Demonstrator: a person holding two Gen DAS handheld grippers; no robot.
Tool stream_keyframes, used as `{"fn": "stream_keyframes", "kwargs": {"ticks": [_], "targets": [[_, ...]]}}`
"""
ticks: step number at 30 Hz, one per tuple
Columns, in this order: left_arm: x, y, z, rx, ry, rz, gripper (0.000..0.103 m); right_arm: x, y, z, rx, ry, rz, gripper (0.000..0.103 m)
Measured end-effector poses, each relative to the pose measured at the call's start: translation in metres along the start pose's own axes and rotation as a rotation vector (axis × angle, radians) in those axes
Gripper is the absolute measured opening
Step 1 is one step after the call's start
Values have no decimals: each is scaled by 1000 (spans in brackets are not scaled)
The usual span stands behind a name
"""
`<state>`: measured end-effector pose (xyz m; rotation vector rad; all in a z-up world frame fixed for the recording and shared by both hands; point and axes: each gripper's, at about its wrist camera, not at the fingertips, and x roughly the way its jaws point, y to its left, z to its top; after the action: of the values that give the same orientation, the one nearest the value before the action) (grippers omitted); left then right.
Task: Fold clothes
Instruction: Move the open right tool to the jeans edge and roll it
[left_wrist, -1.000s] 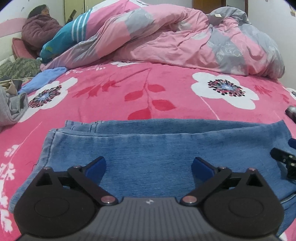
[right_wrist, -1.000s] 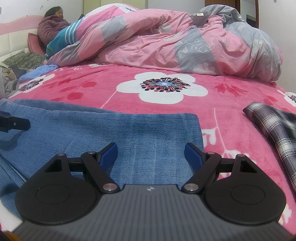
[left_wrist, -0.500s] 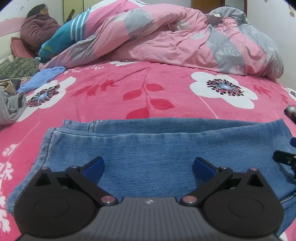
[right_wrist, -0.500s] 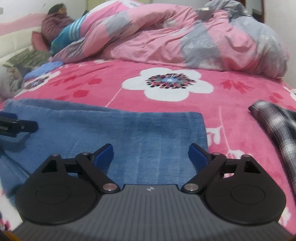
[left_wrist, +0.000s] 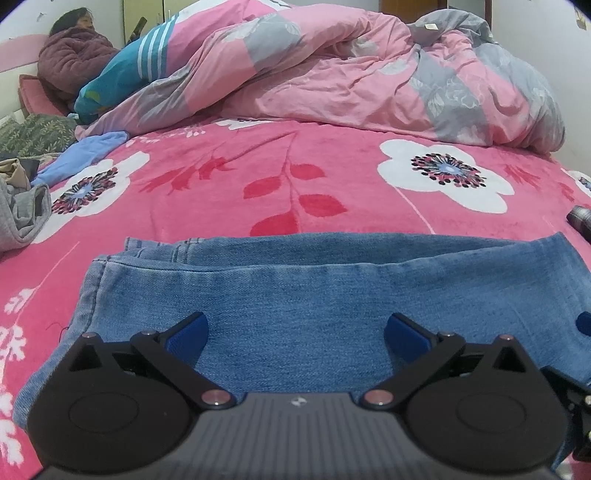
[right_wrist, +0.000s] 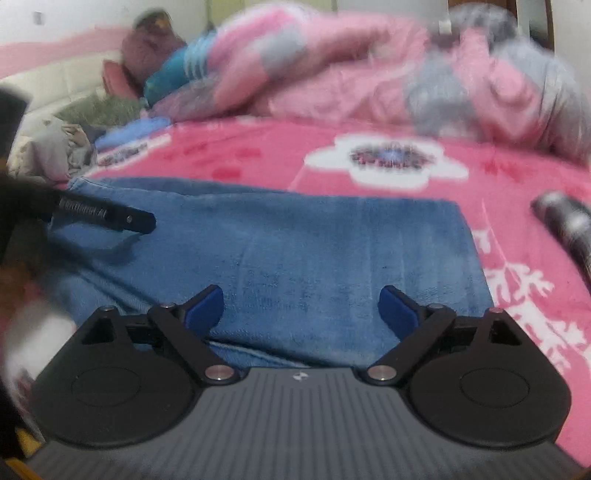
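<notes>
- Jeans (left_wrist: 317, 306) lie folded flat on the pink flowered blanket (left_wrist: 229, 184), stretched crosswise just ahead of both pairs of fingers, with a doubled edge and seam toward the left end.
- Left gripper (left_wrist: 295, 332) hovers low over the denim, its blue fingers (left_wrist: 186, 334) spread wide with nothing between them; the cloth fills the gap and runs past each fingertip on either side.
- Right gripper (right_wrist: 301, 308) is likewise splayed wide and empty over the right end of the jeans, whose straight edge lies just right of its right finger; this view is blurred.
- Left of the right gripper's fingers, a black finger of the other gripper reaches over the denim.
- Far beyond the fingers, a rumpled pink and grey duvet (left_wrist: 351, 74) is heaped across the bed, and a person (left_wrist: 70, 62) in a dark purple coat sits at the far left.
- Grey clothing (left_wrist: 22, 214) sits off to the left, with a light blue garment (left_wrist: 85, 151) behind it.
- Checked dark fabric (right_wrist: 565, 221) lies to the right, clear of the jeans.
</notes>
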<state>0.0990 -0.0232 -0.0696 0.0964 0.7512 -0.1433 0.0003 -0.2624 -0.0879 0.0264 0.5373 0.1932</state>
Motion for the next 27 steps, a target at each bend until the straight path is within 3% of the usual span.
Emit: {"fn": "stream_keyframes", "kwargs": {"ticks": [8,12,19,27], "targets": [[-26,-3,3,2,-22,-10,103,3,0,-15,-14,-39,5,94],[-18,-5,-9,9,17,-3,103,1,-1,-13,-8,-37,8,94],[-17,-7,-16,24,-3,6,103,-2,-2,-10,2,-32,12,95],[-16,-9,-16,23,-2,12,103,-51,-63,1,283,-187,-7,95]]}}
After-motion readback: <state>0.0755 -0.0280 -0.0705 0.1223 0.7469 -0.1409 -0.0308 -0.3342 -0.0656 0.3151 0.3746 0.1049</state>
